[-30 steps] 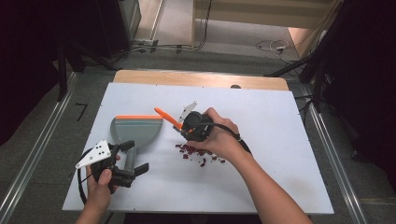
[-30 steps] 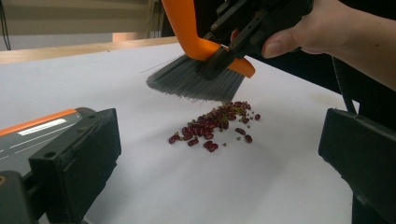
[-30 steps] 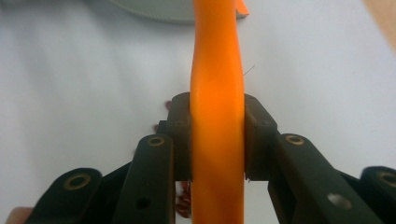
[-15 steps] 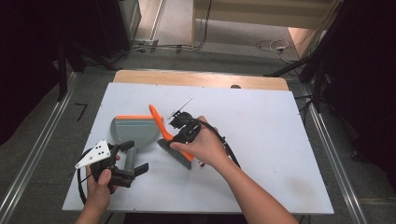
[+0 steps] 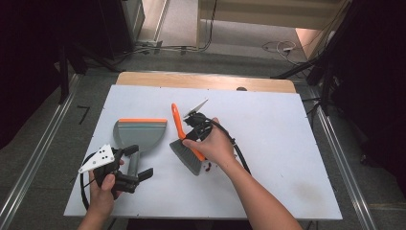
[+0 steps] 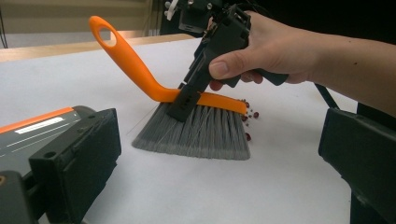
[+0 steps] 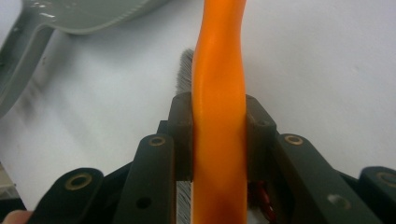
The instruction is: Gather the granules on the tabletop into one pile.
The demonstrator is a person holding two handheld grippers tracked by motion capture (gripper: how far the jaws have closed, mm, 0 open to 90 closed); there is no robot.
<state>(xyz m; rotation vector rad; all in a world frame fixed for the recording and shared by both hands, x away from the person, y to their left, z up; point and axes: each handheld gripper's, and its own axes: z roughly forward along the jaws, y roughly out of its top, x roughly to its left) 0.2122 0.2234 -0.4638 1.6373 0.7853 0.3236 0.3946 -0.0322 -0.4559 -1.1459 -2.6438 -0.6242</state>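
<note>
A hand brush [image 5: 178,125] with an orange handle and grey bristles stands with its bristles on the white table. My right gripper [image 5: 190,143] is shut on its handle [image 7: 219,93], one jaw on each side. Small red bits [image 5: 208,166] lie at the brush's right end, also seen as red bits [image 6: 247,119] beside the bristles [image 6: 196,133]. A grey dustpan [image 5: 141,134] with an orange lip lies flat to the left of the brush. My left gripper [image 5: 139,163] rests by the dustpan's handle, jaws wide open with bare table between them; the dustpan [image 6: 37,126] sits beyond the left jaw.
The white table top [image 5: 277,143] has free room to the right and along the front. A wooden strip [image 5: 206,80] runs along its far edge. Metal rails [image 5: 335,143] flank the table, and cables [image 5: 277,47] lie on the floor beyond.
The right hand has brought the brush down and leftward from above the red bits until its bristles rest on the table. The left gripper has stayed put.
</note>
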